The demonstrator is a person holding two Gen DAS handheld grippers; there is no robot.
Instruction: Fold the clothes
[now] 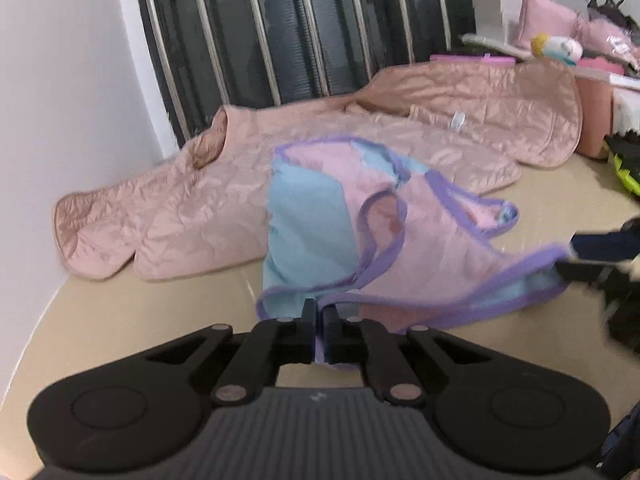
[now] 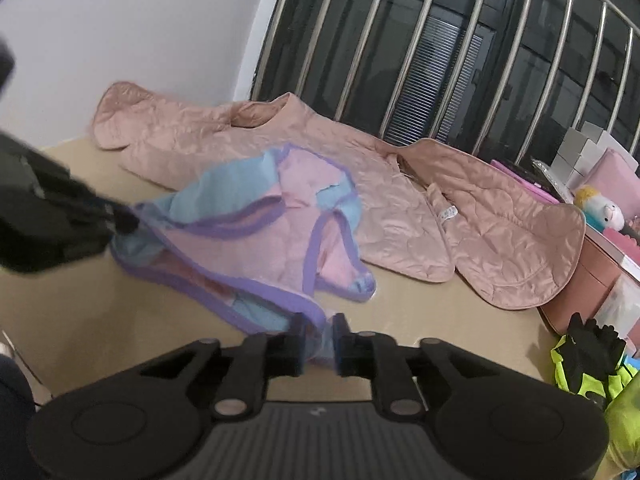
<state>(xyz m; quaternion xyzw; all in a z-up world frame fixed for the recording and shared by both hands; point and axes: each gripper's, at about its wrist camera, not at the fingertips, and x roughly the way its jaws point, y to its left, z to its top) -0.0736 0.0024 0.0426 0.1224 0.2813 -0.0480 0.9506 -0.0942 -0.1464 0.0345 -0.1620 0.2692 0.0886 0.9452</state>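
Thin, limp cotton, the vest [image 1: 404, 240] sags on the bench [image 1: 120, 320], best held by its purple hem, left claw [image 1: 319, 316] pinching it, right claw [image 2: 319, 330] parted around it.

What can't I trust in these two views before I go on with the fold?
- Vest hem inside the left gripper: left wrist view, hidden behind the fingers.
- Right gripper: fabric lies between its fingers, but whether the pads press on it is unclear; the right wrist view is blurred there.
- Jacket label: both views, too small to read.
- Green item: right wrist view, cut off by the edge.
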